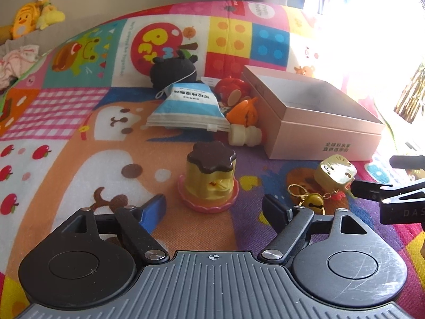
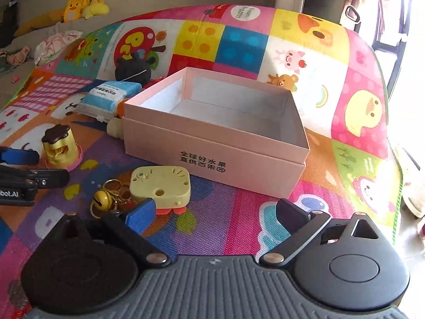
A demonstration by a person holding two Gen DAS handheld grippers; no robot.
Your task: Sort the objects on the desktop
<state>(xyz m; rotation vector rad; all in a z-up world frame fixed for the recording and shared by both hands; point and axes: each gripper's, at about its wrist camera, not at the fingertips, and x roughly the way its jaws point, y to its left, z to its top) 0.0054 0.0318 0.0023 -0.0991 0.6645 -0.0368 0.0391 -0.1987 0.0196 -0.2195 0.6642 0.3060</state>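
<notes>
- The left gripper point(image 1: 213, 206) hovered low over the play mat point(image 1: 79, 122), its jaws apart with nothing between them.
- Just beyond its jaws stood a yellow pudding toy point(image 1: 208, 179) on a pink base, untouched.
- The right gripper point(image 2: 215, 212) had its jaws wide apart, gripping nothing; its blue finger point(image 2: 140, 214) lay just beside a pale yellow block toy point(image 2: 160, 184).
- A gold bell keychain point(image 2: 102, 199) lay left of that block.
- Farther in, toward the mat's middle, sat an open pink box point(image 2: 212, 156), nothing visible inside.
- Left of the box lay a cream bottle point(image 1: 244, 134), an orange toy point(image 1: 243, 111), a red toy point(image 1: 232, 90) and a blue-and-white packet point(image 1: 186, 109).
- A black plush point(image 1: 172, 70) sat behind the packet.
</notes>
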